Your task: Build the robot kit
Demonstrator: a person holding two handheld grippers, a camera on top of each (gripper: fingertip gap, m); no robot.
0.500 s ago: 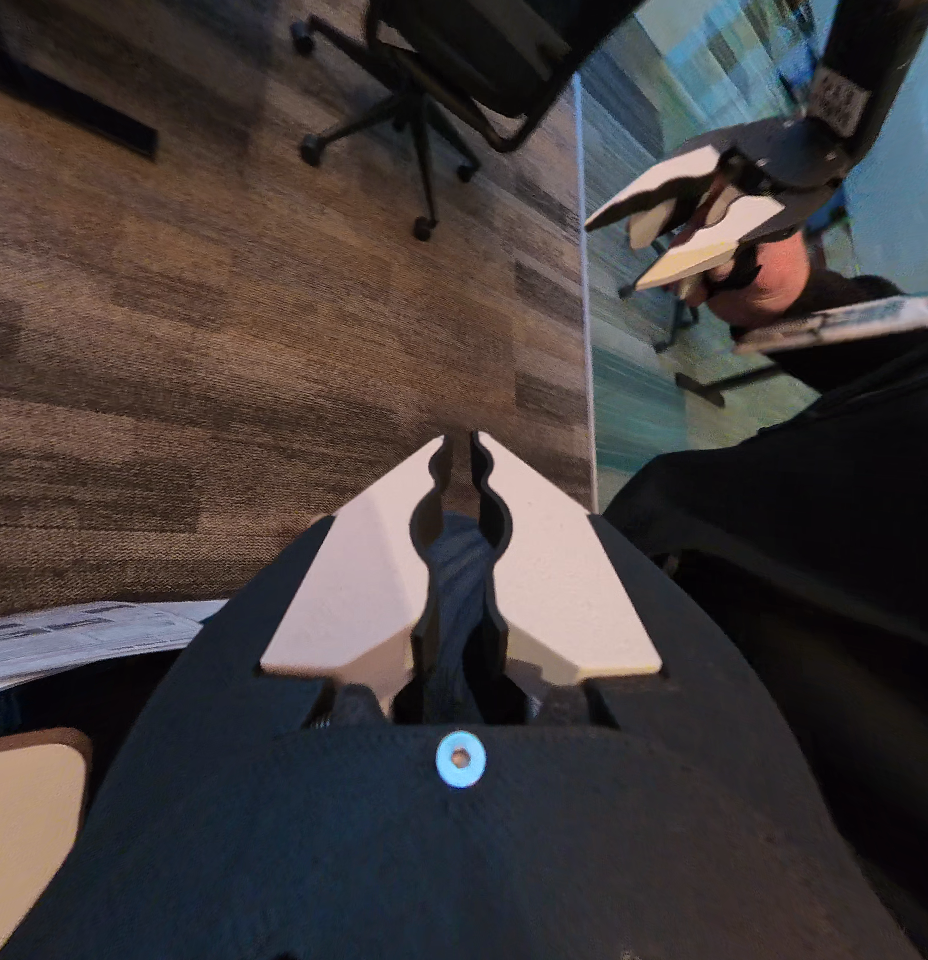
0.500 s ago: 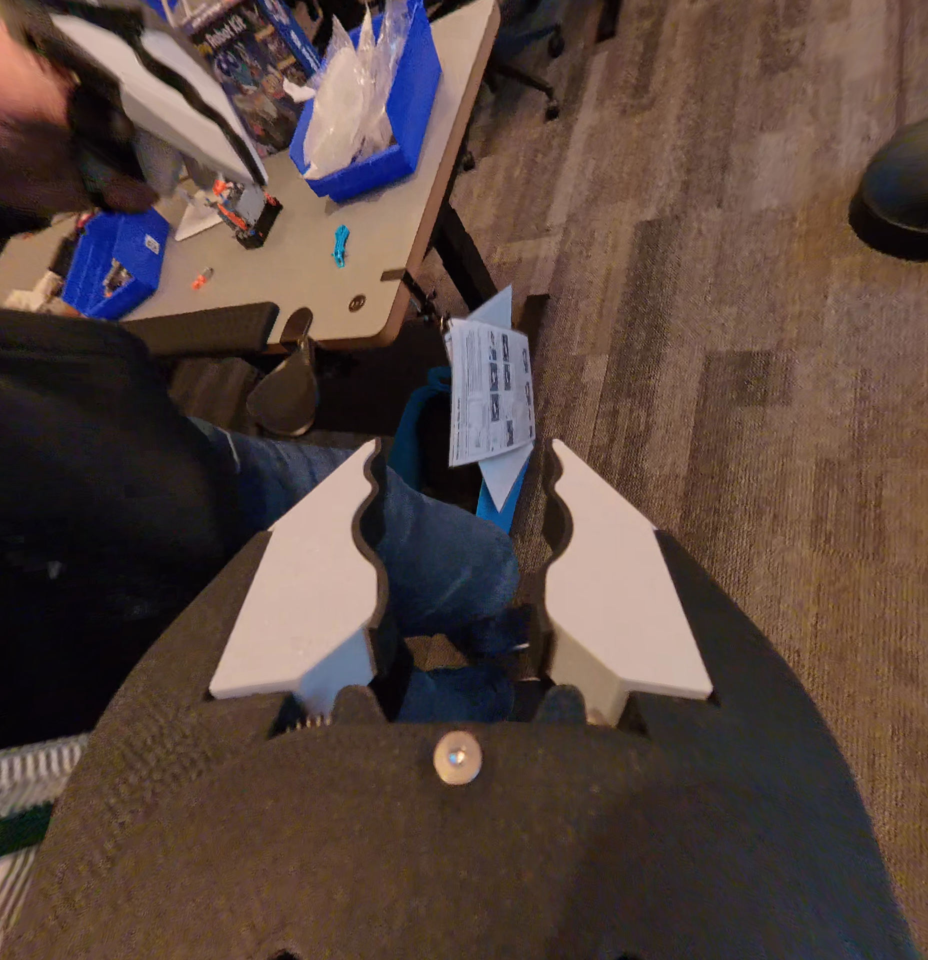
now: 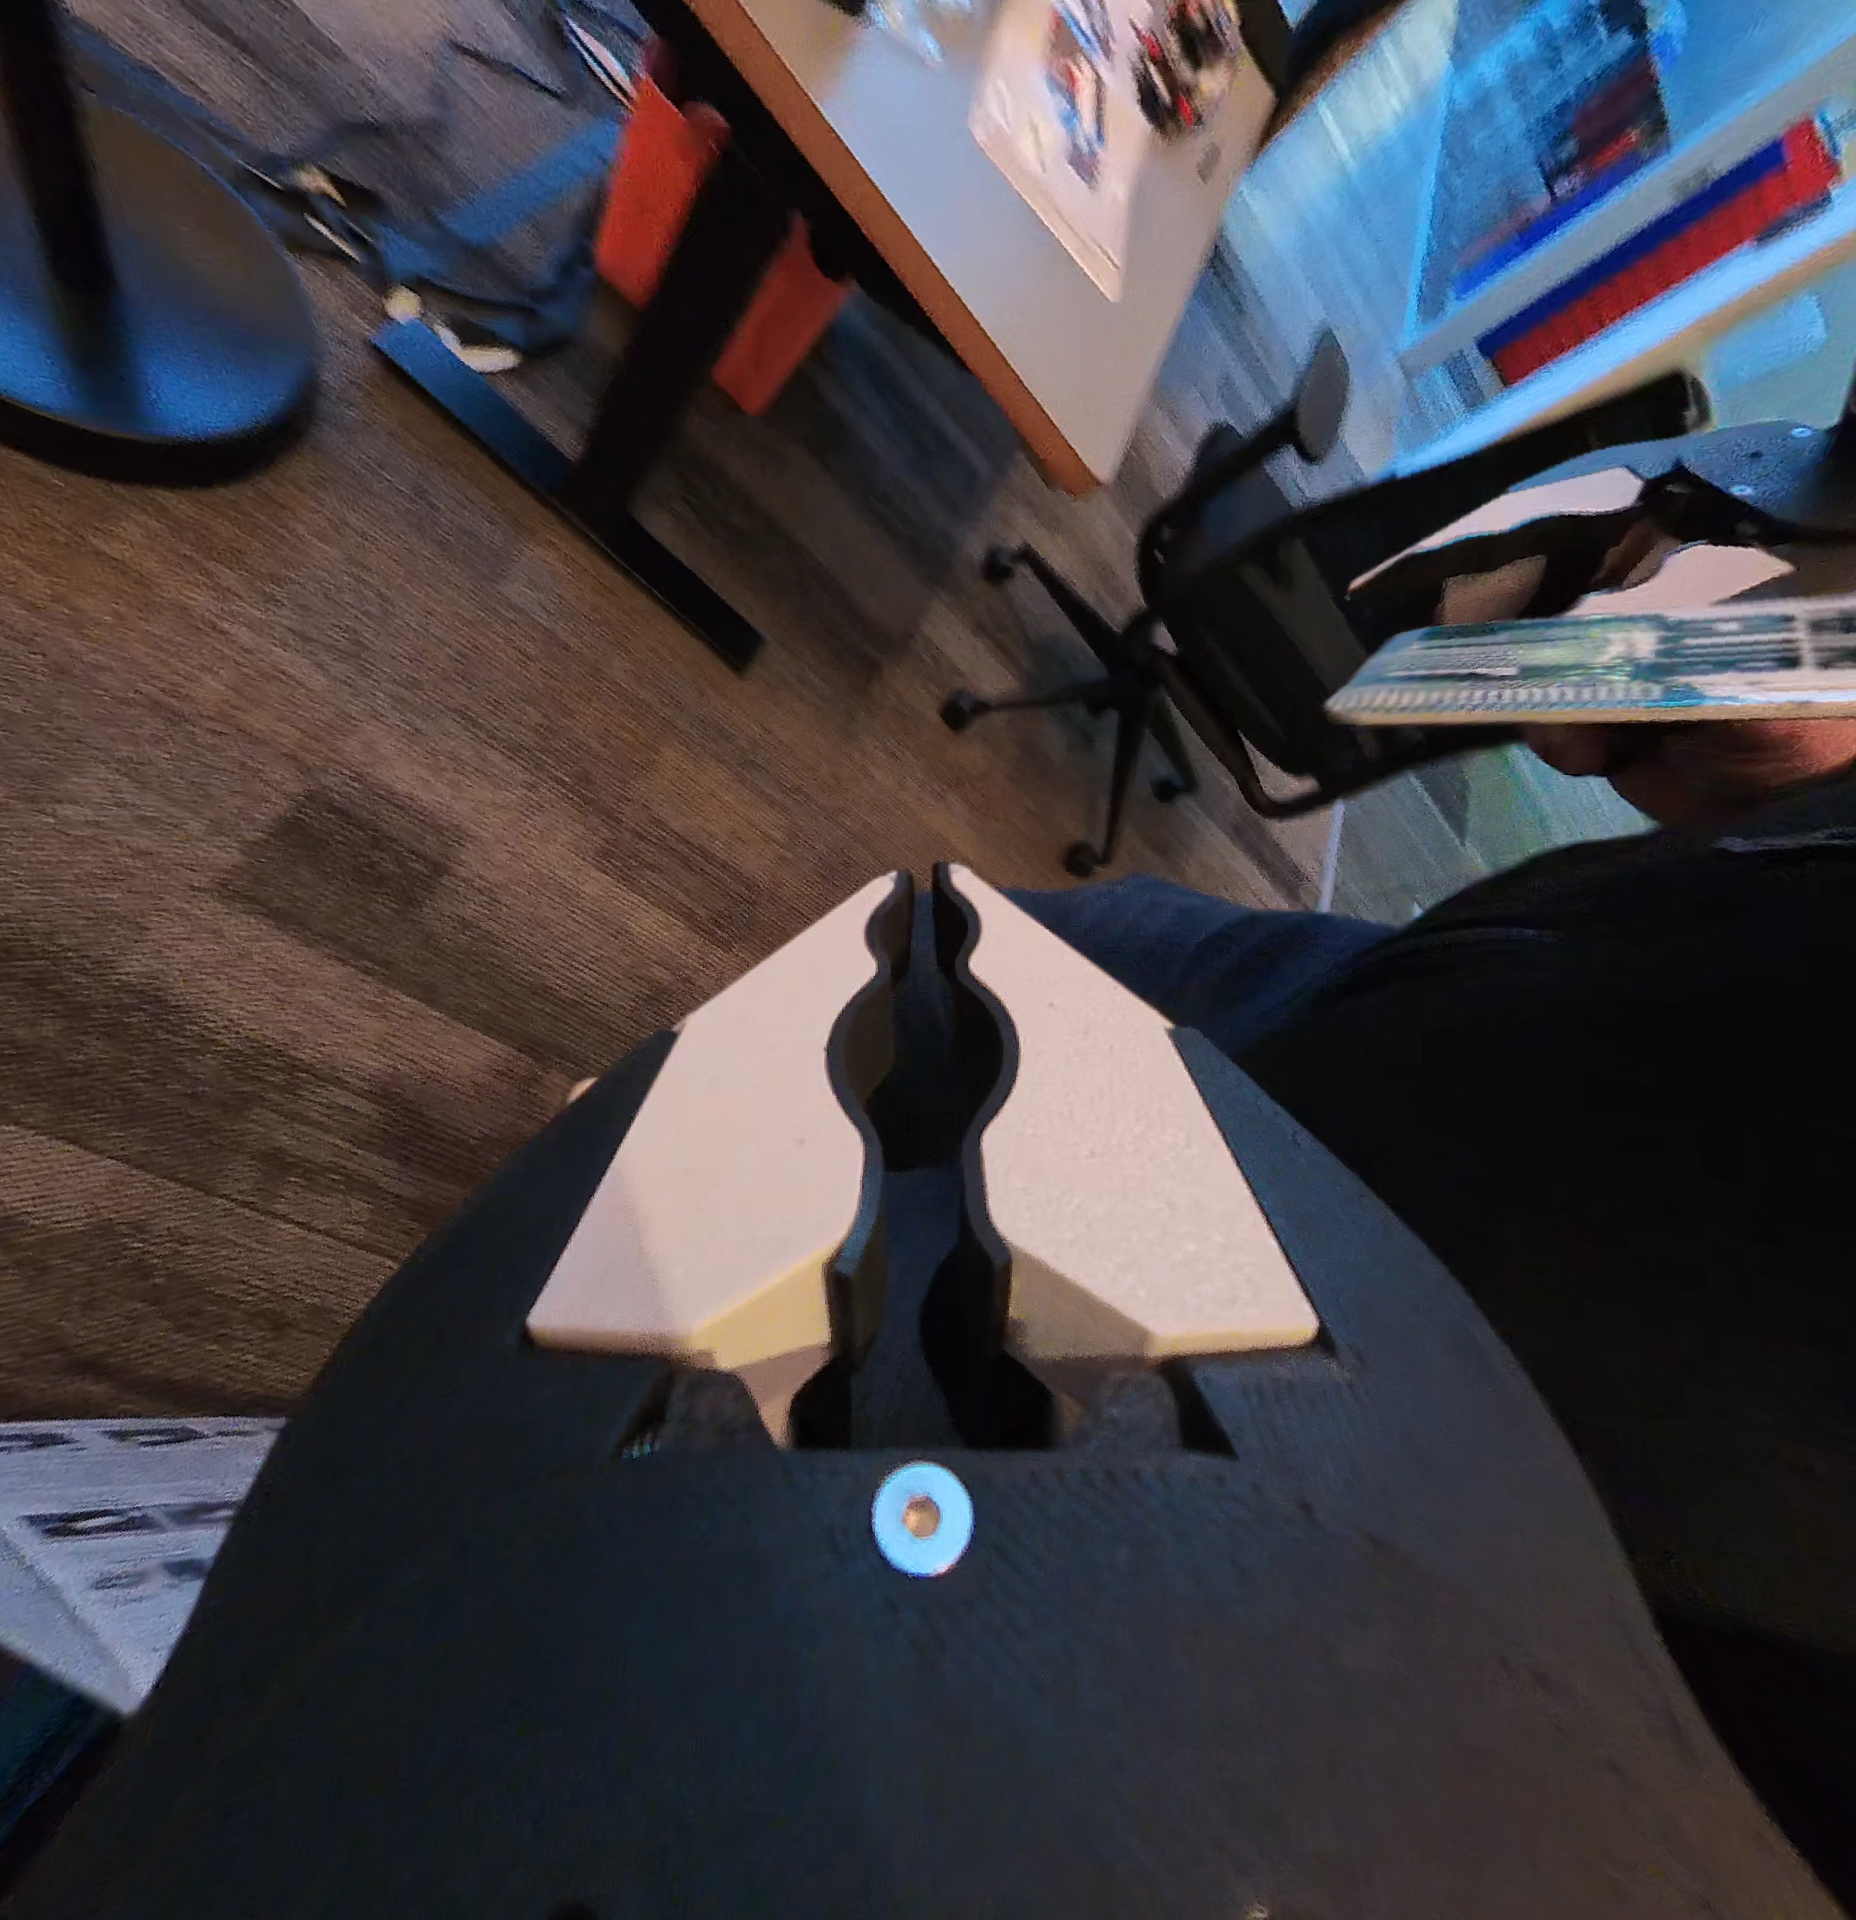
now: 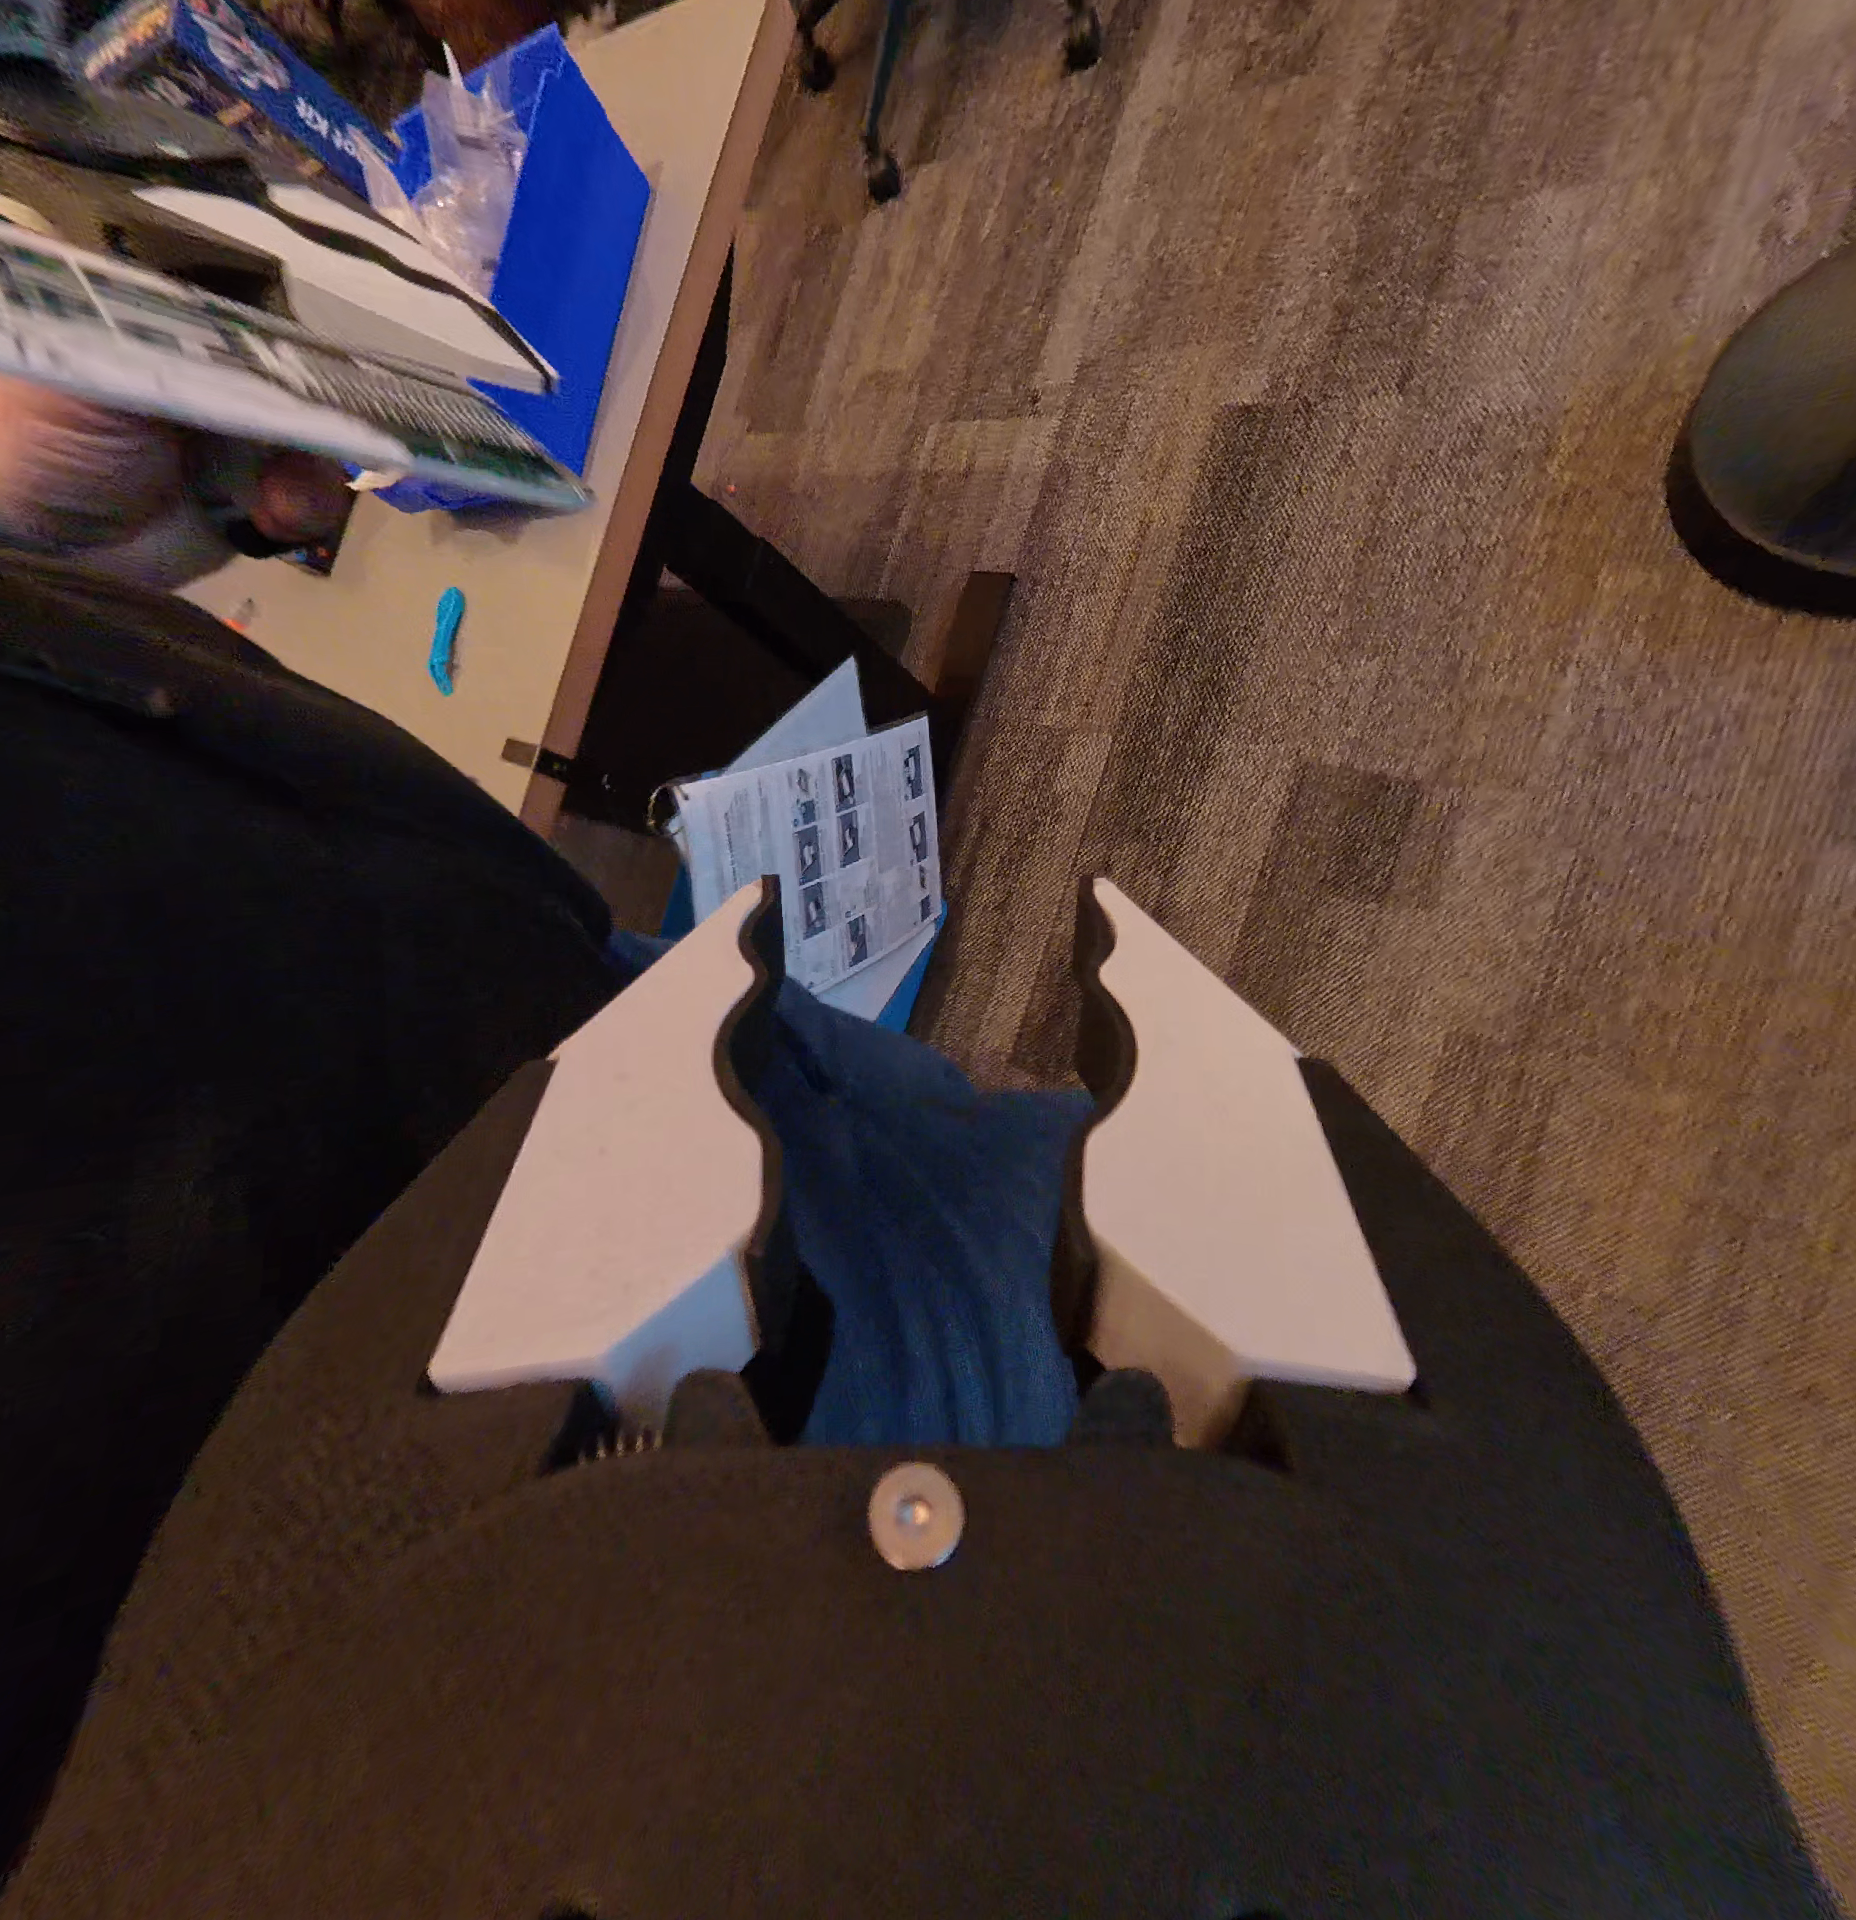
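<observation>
The left claw (image 3: 924, 891), pinched nearly shut on nothing, hangs over the carpet (image 3: 280, 831), while the right claw (image 4: 929, 899), wide and empty, points above a knee (image 4: 903, 1143) toward the printed sheet (image 4: 851, 842) beside the table (image 4: 550, 613).

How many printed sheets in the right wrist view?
2: one sheet raised at upper left; another on a blue folder just past the jaws. More may lie under it.
</observation>
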